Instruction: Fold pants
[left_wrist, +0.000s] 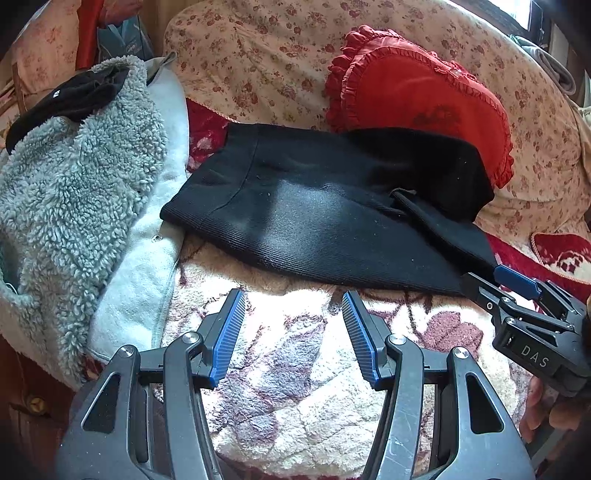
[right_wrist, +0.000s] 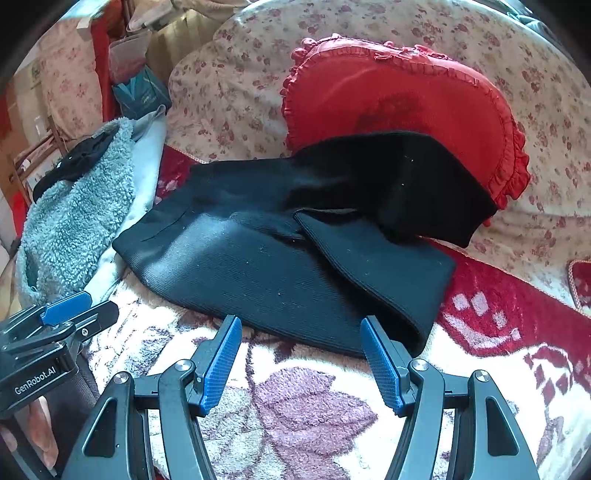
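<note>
Lying folded: black pants (left_wrist: 314, 206) on floral blanket (left_wrist: 295, 369), far end against red cushion (left_wrist: 417, 96).
Left gripper (left_wrist: 293, 306): jaws apart, empty, near pants.
Right gripper (right_wrist: 301, 332): jaws spread, empty.

The black ribbed pants (left_wrist: 317, 221) (right_wrist: 280, 266) lay folded across the middle of the frame (one end flopped over toward the lower right), far edge rumpled.

The red cushion's (right_wrist: 399, 99) lower part is hidden behind the black pants (right_wrist: 280, 266); the grey fleece (left_wrist: 74, 199) runs off the frame's left edge.
</note>
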